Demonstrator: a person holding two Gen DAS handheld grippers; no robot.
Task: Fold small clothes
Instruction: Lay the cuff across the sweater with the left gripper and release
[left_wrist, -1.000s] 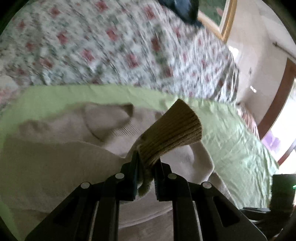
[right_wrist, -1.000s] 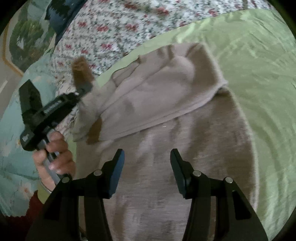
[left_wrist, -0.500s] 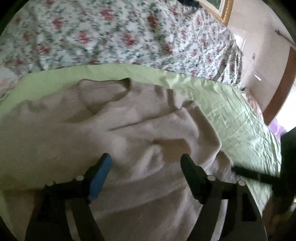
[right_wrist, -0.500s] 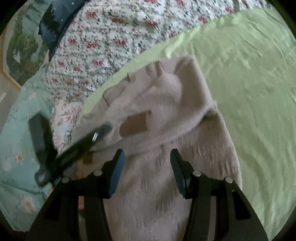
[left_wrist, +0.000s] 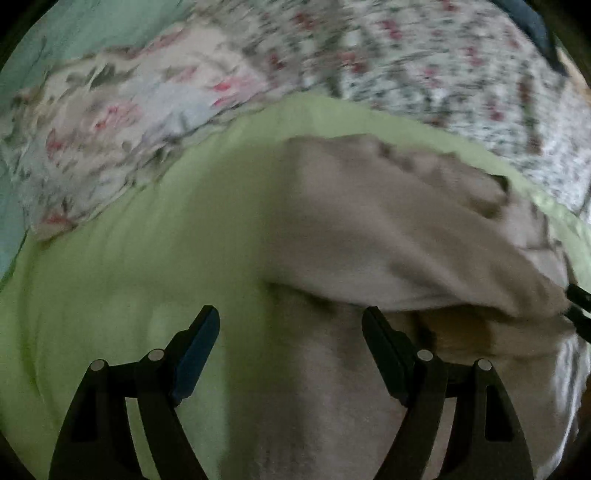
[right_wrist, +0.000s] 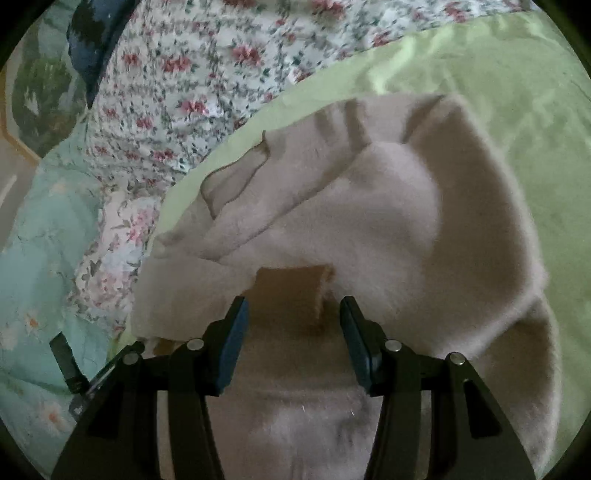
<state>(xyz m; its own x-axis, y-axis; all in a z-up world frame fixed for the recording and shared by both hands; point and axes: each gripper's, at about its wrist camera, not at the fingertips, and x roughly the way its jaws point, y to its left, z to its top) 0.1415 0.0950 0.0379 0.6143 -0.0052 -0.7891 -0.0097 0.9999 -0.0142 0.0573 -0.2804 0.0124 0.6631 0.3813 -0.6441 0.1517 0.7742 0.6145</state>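
Lying on the green sheet (right_wrist: 517, 110) spread over the bed is one beige sweater (right_wrist: 388, 229), partly folded: a sleeve is laid across the chest, its darker ribbed cuff (right_wrist: 291, 291) resting flat near the middle of the garment. The sweater's long axis runs from the neckline (right_wrist: 236, 181), which points toward the floral bedding (right_wrist: 177, 92) at the far side of the bed, down to the body nearest the cameras.

Two tools hang above it. The right hand-held gripper (right_wrist: 291, 332) stands half open with nothing between its pads, the cuff just beyond its tips. The left hand-held gripper (left_wrist: 290, 343) has just been opening; its jaws are wide and empty, over the sweater's left edge where knit meets green sheet; that view is blurred.

Around the sheet lie a pale floral pillow (left_wrist: 122, 122), a mint flowered cover (right_wrist: 37, 240) and one dark blue cushion (right_wrist: 96, 40) at the far corner. Nothing lies on the sweater.
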